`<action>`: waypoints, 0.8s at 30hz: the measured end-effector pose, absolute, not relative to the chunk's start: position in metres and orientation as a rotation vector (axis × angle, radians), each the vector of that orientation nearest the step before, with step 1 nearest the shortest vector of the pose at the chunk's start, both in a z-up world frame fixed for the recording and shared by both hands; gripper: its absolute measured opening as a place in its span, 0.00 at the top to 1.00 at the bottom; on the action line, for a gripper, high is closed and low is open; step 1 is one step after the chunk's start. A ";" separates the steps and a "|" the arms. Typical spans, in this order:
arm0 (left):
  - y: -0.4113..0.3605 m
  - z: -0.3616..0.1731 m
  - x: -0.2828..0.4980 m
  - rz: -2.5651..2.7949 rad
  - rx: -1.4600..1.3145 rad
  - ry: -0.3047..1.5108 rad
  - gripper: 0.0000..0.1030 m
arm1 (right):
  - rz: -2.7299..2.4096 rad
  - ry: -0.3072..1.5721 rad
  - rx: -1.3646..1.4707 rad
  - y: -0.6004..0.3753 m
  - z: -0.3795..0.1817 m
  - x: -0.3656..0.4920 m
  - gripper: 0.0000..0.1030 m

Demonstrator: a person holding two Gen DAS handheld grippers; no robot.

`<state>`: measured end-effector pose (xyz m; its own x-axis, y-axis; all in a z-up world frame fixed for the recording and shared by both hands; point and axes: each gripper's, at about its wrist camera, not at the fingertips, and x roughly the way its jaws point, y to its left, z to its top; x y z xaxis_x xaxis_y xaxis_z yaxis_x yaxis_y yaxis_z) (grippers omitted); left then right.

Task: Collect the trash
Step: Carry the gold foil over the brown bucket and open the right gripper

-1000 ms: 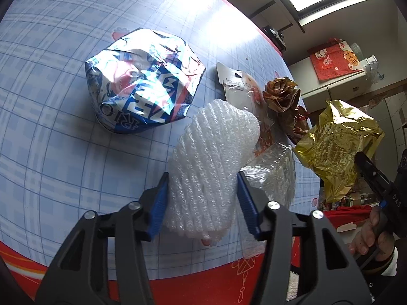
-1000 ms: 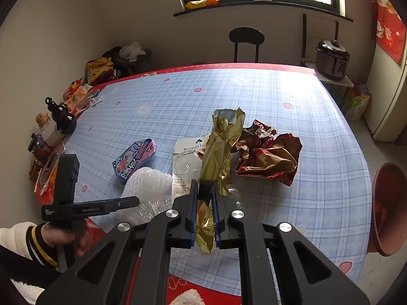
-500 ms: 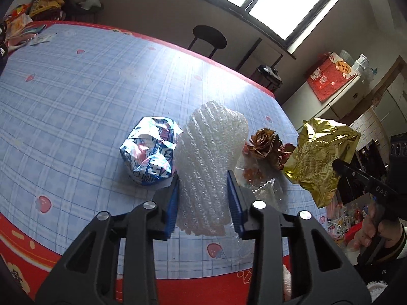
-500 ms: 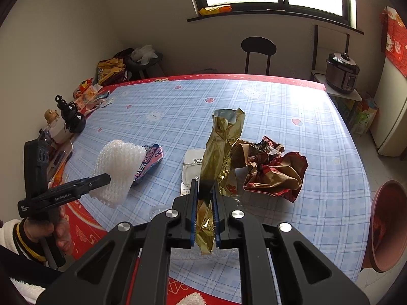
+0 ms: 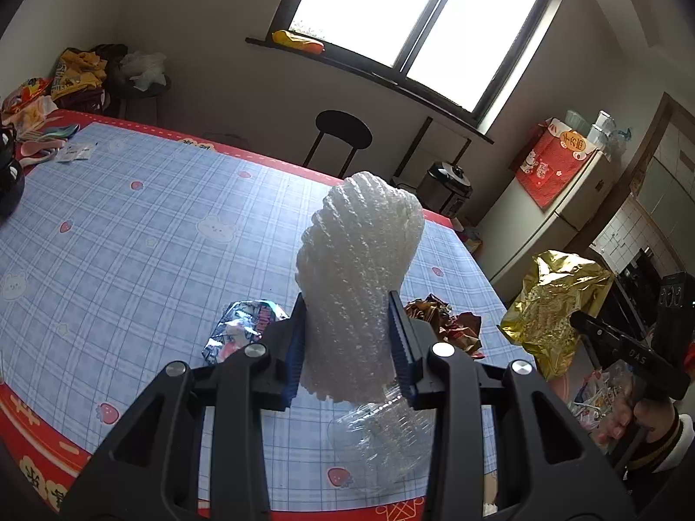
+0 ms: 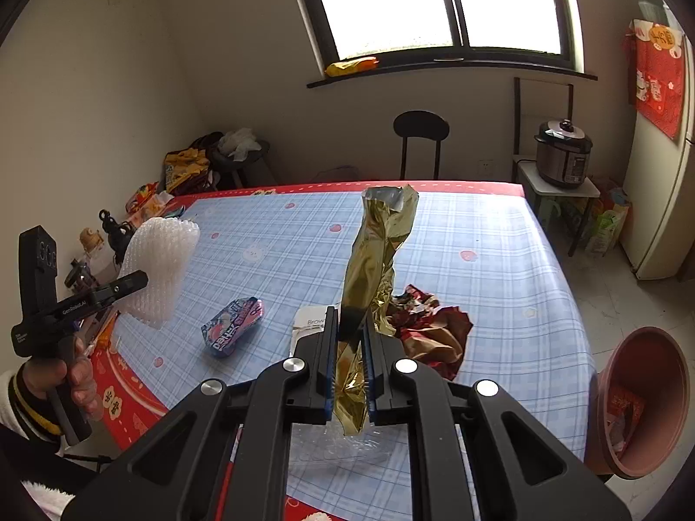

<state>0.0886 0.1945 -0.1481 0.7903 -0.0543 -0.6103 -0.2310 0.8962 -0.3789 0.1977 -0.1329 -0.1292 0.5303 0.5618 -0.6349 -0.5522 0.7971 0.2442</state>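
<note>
My left gripper (image 5: 347, 343) is shut on a white bubble-wrap wad (image 5: 360, 269), held high above the table; it also shows in the right wrist view (image 6: 158, 269). My right gripper (image 6: 349, 364) is shut on a crumpled gold foil bag (image 6: 375, 256), held upright above the table; the bag also shows in the left wrist view (image 5: 556, 304). On the table lie a blue-and-pink snack wrapper (image 6: 232, 325), a red-and-gold crumpled wrapper (image 6: 434, 330), a white pouch (image 6: 310, 321) and a clear plastic tray (image 5: 386, 443).
The table has a blue checked cloth (image 6: 478, 252) with a red border. A reddish-brown bin (image 6: 638, 399) stands on the floor right of the table. A black chair (image 6: 419, 139) is at the far side. Clutter (image 6: 108, 234) sits at the table's left edge.
Both grippers have risen and tilted up, so the room and window show. The bubble wrap was lifted well clear of the table. The gold bag stays gripped.
</note>
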 end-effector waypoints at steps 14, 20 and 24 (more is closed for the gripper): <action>0.080 -0.110 0.141 -0.013 -0.370 0.642 0.64 | 0.379 0.717 0.104 -0.324 -0.135 0.226 0.88; 0.035 -0.114 0.158 -0.036 -0.364 0.661 0.63 | 0.262 0.763 0.094 -0.402 -0.159 0.249 0.88; 0.018 -0.118 0.162 -0.028 -0.362 0.674 0.63 | 0.211 0.799 0.060 -0.434 -0.174 0.267 0.88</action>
<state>0.1619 0.0180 -0.1184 0.7832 -0.1414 -0.6054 -0.0910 0.9372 -0.3366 0.2670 -0.4339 -0.1741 0.6776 0.2101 -0.7048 -0.1648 0.9773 0.1329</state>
